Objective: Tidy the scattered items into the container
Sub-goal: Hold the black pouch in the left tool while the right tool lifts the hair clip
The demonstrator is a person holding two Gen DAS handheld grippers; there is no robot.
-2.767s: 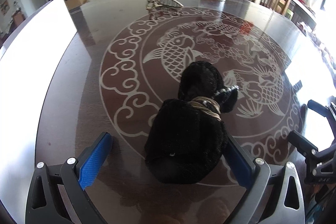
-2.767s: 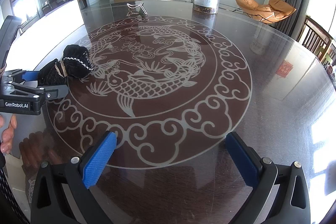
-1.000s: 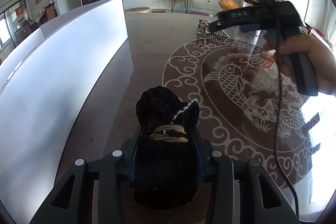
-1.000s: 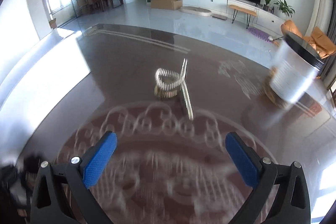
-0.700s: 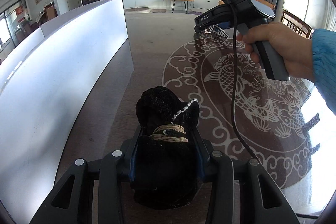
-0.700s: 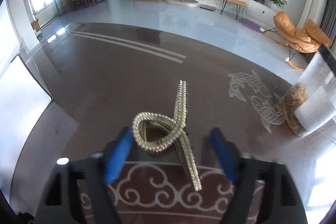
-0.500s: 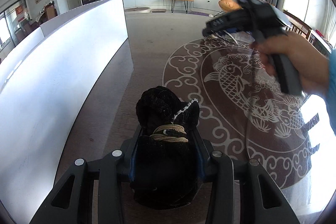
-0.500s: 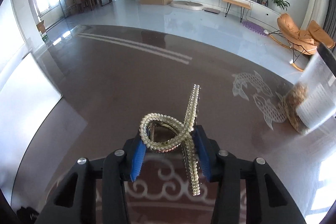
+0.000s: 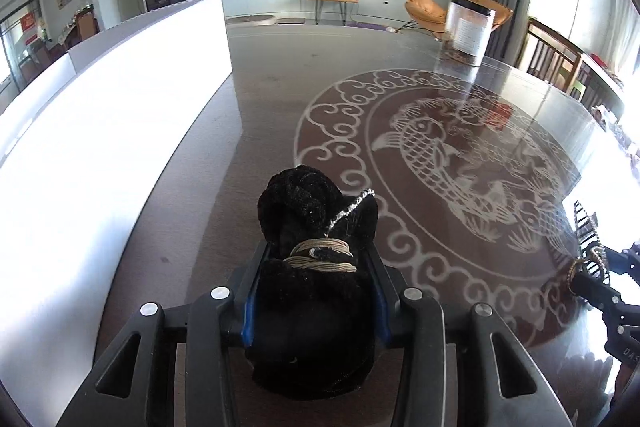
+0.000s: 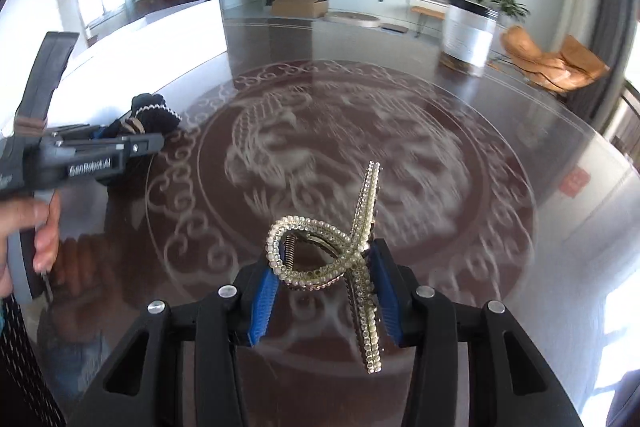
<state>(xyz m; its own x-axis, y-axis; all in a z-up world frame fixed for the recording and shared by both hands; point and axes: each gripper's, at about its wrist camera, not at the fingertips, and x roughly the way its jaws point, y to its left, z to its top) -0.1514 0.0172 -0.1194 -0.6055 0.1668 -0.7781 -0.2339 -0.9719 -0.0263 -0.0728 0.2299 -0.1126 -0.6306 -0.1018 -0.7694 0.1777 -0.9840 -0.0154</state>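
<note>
My left gripper (image 9: 314, 291) is shut on a black velvet hair scrunchie (image 9: 316, 267) with a tan cord around it, held low over the dark table. My right gripper (image 10: 326, 291) is shut on a pearl-studded hair claw clip (image 10: 340, 247) and holds it above the table's fish medallion. The white container (image 9: 100, 131) stands along the table's left side, just left of the scrunchie. In the right wrist view the left gripper (image 10: 100, 155) with the scrunchie (image 10: 154, 115) sits at the left, next to the container (image 10: 160, 31). The clip also shows at the right edge of the left wrist view (image 9: 586, 239).
A clear canister with a black lid (image 9: 470, 31) stands at the table's far right edge; it also shows in the right wrist view (image 10: 468, 35). The glossy table (image 9: 280, 99) carries a pale fish-and-cloud pattern. Wooden chairs (image 9: 552, 63) stand beyond the right edge.
My right gripper closed on the pearl clip, lifted it from the far side of the table and swung back toward the near right. My left gripper keeps hold of the scrunchie, unmoved.
</note>
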